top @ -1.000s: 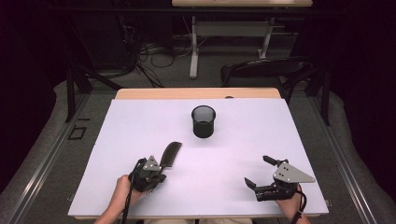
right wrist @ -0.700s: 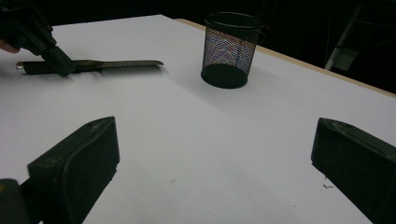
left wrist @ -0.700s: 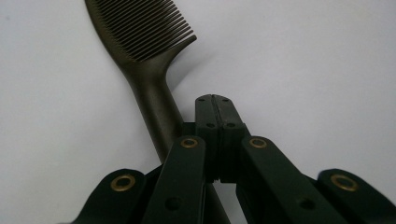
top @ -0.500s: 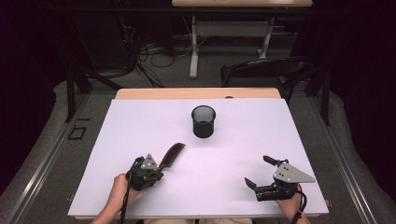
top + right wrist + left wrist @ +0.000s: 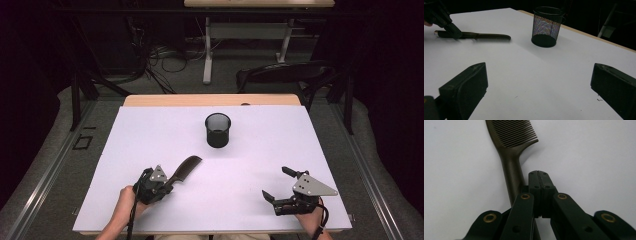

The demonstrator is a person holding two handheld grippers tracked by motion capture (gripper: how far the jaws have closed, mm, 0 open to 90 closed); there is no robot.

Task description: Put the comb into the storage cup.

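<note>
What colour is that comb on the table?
Dark olive-brown; the comb shows best in the left gripper view.

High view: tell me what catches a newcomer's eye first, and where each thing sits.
A black mesh cup stands upright alone near the middle of the white table. At the near left a dark comb lies flat, and the left gripper, jaws shut, sits by its handle without clamping it. At the near right the right gripper rests with jaws wide open and nothing between them.
</note>
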